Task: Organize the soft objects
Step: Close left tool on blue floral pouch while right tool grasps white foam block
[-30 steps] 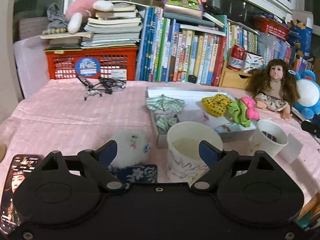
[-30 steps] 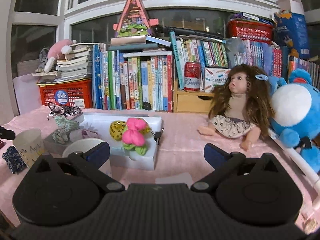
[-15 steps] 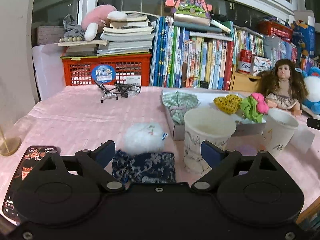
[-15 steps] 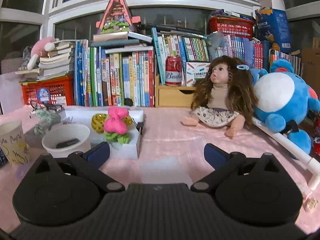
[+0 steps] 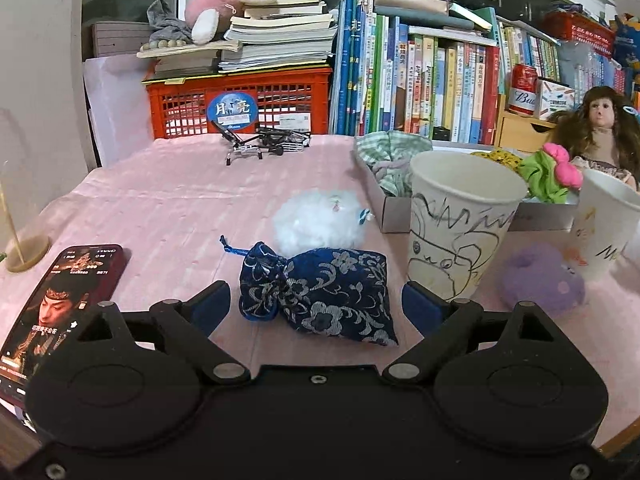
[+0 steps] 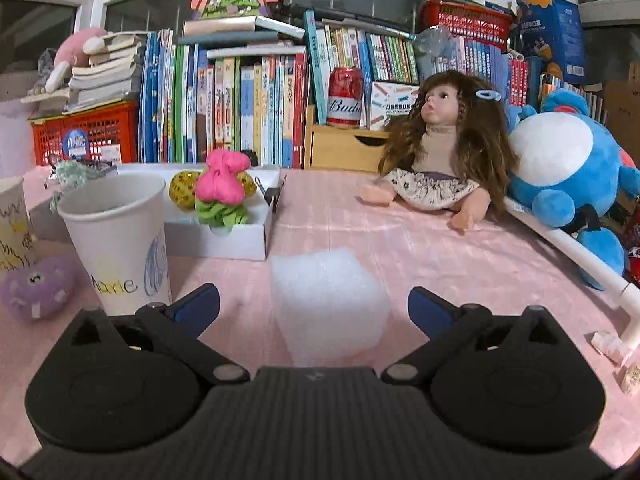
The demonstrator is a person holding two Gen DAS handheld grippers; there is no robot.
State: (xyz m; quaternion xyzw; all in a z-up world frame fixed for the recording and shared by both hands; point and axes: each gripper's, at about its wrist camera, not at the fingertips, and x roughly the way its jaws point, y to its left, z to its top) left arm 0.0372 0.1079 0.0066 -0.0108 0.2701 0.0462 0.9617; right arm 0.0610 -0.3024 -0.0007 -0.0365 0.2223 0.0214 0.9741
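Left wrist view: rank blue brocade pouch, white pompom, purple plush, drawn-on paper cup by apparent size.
1. Drawn-on paper cup
2. Blue brocade pouch, close to the cup; it lies nearest the camera, so this order is unsure
3. White pompom
4. Purple plush, similar to the pompom; not ranked firmly

A phone [image 5: 60,304] lies left; books [image 5: 416,80] and a red crate [image 5: 240,100] stand behind.

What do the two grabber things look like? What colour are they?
Both look alike. The left gripper and right gripper are black plastic, each with two round discs, angled link arms with silver pins, and blue pads on the fingertips. The right one's body is ribbed, the left one's smooth. No hands, sleeves or cables show.
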